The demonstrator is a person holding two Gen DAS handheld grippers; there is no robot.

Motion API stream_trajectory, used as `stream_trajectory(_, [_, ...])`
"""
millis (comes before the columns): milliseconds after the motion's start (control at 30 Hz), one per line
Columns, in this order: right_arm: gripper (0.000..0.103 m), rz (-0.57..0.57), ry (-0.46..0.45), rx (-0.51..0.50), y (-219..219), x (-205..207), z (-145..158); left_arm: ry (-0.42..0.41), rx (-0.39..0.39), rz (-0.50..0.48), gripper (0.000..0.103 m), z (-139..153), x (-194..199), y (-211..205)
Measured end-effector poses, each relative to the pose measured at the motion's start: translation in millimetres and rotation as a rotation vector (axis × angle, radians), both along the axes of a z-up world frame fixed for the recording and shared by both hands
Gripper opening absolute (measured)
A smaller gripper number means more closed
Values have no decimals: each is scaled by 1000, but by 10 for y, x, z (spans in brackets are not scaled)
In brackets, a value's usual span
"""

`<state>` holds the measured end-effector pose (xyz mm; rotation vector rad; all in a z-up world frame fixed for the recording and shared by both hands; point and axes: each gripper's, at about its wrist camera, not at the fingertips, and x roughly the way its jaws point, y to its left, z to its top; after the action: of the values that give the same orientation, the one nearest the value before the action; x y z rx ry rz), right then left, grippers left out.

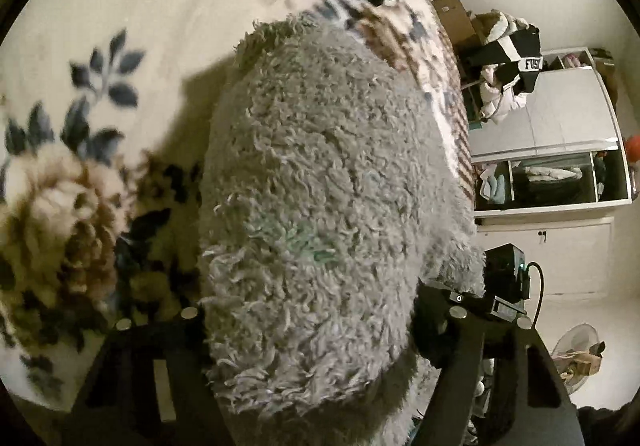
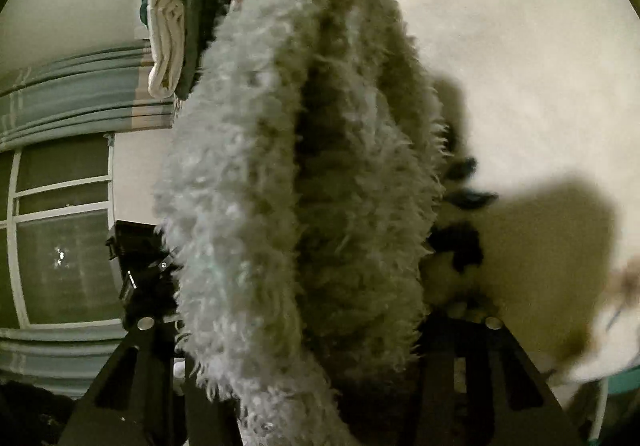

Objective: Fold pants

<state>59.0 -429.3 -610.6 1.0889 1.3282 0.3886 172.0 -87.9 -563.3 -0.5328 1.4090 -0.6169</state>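
Black fingers of the left gripper stood at 7 and 5 o'clock of the left wrist view, and between them the fluffy grey pants were clenched, so the fabric filled the whole middle of that picture. From there the pants ran toward 12 o'clock, lifted above the flowered blanket, on which their shadow fell at 9 o'clock. At 4 o'clock, close beside the left gripper, the other gripper showed as a dark body with a cable.

Farther, at 3 o'clock, a white wardrobe stood with clothes piled near it.

On the right wrist view the right gripper also grasped the pants, which were doubled into a thick fold with a dark crease in the middle; the picture was blurred, so probably two layers were held. At 8 o'clock was a window with a curtain above it, and at 11 o'clock some folded laundry.
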Motion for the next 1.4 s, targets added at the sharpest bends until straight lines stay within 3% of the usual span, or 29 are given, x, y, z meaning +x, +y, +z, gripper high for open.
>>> stream_trajectory(200, [48,0,-38,-17,60,-20,613,-54,14,5,68,671,85,-33])
stream_trajectory(400, [48,19,-83,-42,-5,282,1501,-127,16,45,68,1472,552,-28])
stream_trajectory(500, [48,31,-116,-82,23,746,1969,-166,-2,83,68,1823,1055,14])
stream_trajectory(700, [48,23,-172,-129,112,1973,2537,-211,-39,136,69,2149,2274,199])
stream_trajectory(867, [48,40,-182,-156,433,3282,2590,-222,-35,170,69,2039,3208,377])
stream_trajectory(1000, [48,50,-142,-180,689,4230,2311,-179,8,170,69,1633,3776,439])
stream_trajectory(1100, [48,67,-88,-222,858,4755,2110,-122,89,138,70,1230,4111,538])
stream_trajectory(1200, [52,88,-23,-274,861,4952,1904,-48,138,122,73,993,4287,556])
stream_trajectory(1267, [71,100,12,-291,880,4928,1864,-68,158,111,84,996,4247,583])
stream_trajectory(1333, [83,104,26,-362,884,4898,1901,-91,194,106,88,1053,4192,619])
stream_trajectory(1400, [87,91,36,-421,858,4811,2014,-97,201,114,93,1120,4154,656])
